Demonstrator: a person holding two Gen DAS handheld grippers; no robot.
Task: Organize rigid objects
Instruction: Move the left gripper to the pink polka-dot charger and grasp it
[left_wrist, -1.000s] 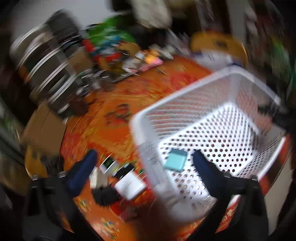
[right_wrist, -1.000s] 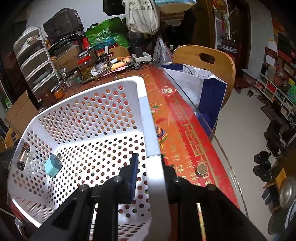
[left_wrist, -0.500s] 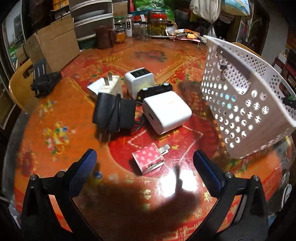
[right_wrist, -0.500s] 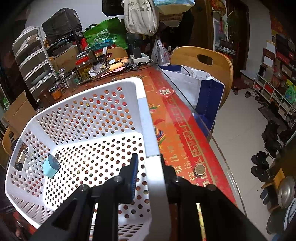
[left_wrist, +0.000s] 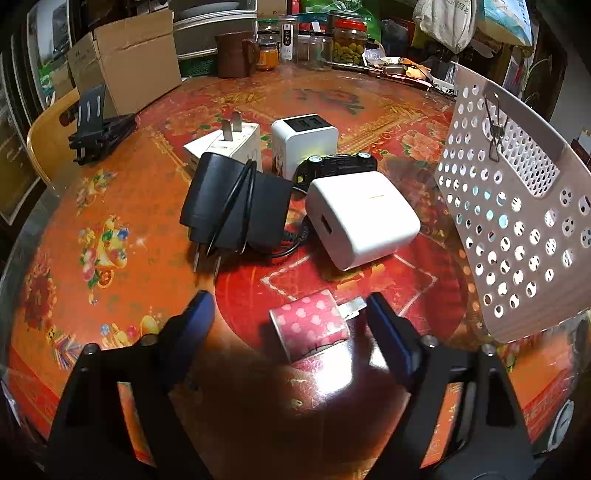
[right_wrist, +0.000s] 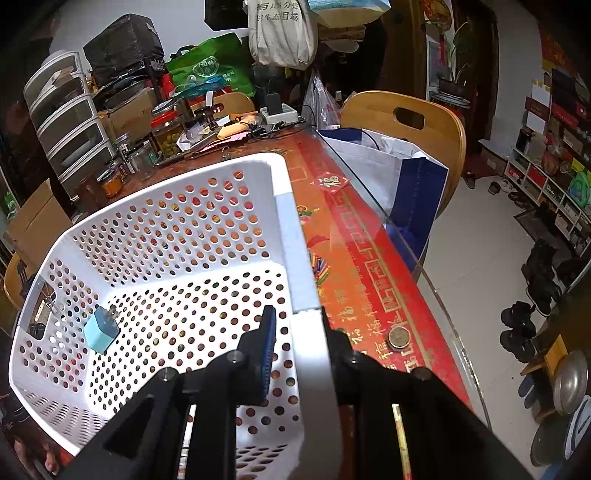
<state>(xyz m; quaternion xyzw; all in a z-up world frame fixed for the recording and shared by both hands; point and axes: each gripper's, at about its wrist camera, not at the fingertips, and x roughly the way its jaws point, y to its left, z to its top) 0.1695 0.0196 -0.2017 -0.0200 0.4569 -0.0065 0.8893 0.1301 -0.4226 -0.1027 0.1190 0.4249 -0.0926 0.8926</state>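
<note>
In the left wrist view my left gripper (left_wrist: 291, 314) is open and straddles a pink polka-dot charger (left_wrist: 308, 330) lying on the red table. Behind it lie a large white charger (left_wrist: 364, 218), a black adapter with cord (left_wrist: 236, 203), a white plug (left_wrist: 229, 146), a white cube charger (left_wrist: 304, 142) and a small black toy car (left_wrist: 338, 166). The white perforated basket (left_wrist: 517, 221) stands at the right. In the right wrist view my right gripper (right_wrist: 297, 319) is shut on the basket's rim (right_wrist: 295, 258). A light-blue charger (right_wrist: 100, 329) lies inside the basket.
A cardboard box (left_wrist: 125, 55), jars (left_wrist: 347, 46) and a brown mug (left_wrist: 234, 55) stand at the table's far side. A black clip stand (left_wrist: 98, 127) sits at the left. A wooden chair (right_wrist: 406, 125) with a bag (right_wrist: 402, 173) and a coin (right_wrist: 399, 336) are beside the basket.
My left gripper swung away from the basket, where the blue charger lies, to the chargers on the table and came down around the pink one. The right gripper kept its hold on the rim.
</note>
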